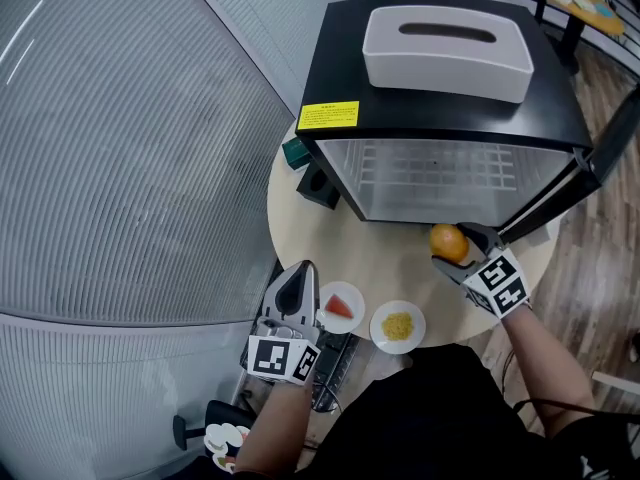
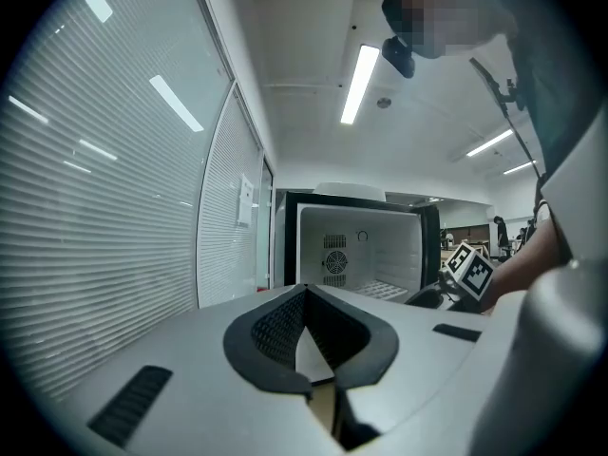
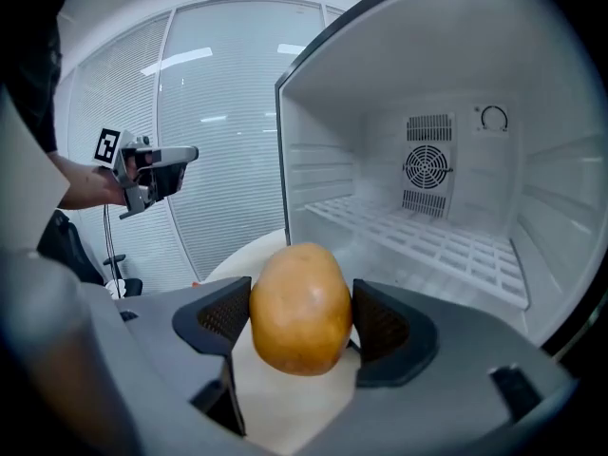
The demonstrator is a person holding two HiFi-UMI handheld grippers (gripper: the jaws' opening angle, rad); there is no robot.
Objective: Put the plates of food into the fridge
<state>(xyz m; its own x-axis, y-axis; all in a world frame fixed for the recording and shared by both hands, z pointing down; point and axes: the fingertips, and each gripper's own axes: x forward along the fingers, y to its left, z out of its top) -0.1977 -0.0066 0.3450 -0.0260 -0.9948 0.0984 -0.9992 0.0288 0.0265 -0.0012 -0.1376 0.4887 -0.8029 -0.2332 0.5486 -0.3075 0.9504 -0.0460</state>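
A black mini fridge stands open on a round beige table, its door swung to the right. Its white interior and wire shelf hold nothing. Two small white plates sit at the table's near edge: one with red food, one with yellow food. My left gripper is shut and holds nothing, just left of the red-food plate. My right gripper is shut on an orange-yellow round fruit in front of the fridge opening.
A white tissue box lies on top of the fridge. A dark green object and a black block sit on the table left of the fridge. Frosted glass walls run along the left. A chair base stands below.
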